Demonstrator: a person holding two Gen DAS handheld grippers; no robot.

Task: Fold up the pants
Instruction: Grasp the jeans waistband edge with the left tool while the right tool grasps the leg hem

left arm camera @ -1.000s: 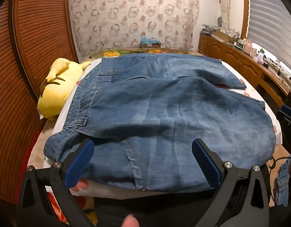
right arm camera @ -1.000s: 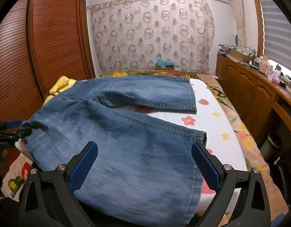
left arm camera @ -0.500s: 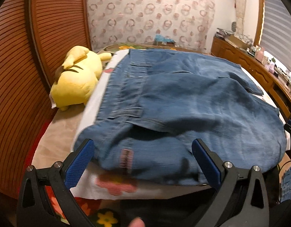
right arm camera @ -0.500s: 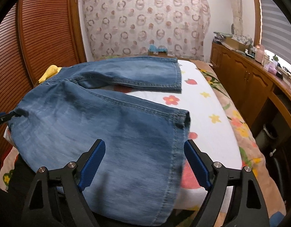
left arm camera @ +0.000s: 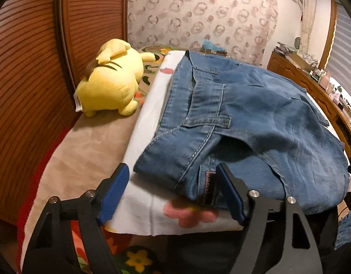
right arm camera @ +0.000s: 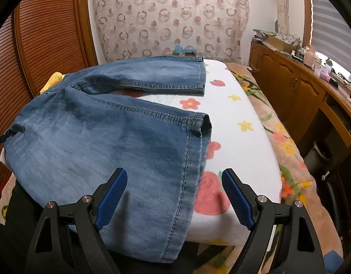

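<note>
The jeans [right arm camera: 102,141] lie spread on the flowery white sheet [right arm camera: 239,132], near leg's hem hanging off the sheet's front edge. Right gripper [right arm camera: 174,196] hovers over that hem, jaws apart (they've just been closing, nothing pinched yet).

The pants [left arm camera: 255,118] covered most of the white flowered sheet [left arm camera: 143,196], leaving bare strips along its near edge and left side. A yellow plush toy [left arm camera: 111,84] lay on the tan blanket [left arm camera: 84,155] to the left, close to the slatted wooden wardrobe [left arm camera: 22,68], narrowing that side; the blanket nearer the camera was unoccupied. In the right wrist view, the sheet [right arm camera: 239,123] beyond the leg hems [right arm camera: 198,132] was bare out to its right edge. A wooden cabinet [right arm camera: 296,86] with cluttered top bounded the right side. A patterned curtain [right arm camera: 171,16] closed the far end.
</note>
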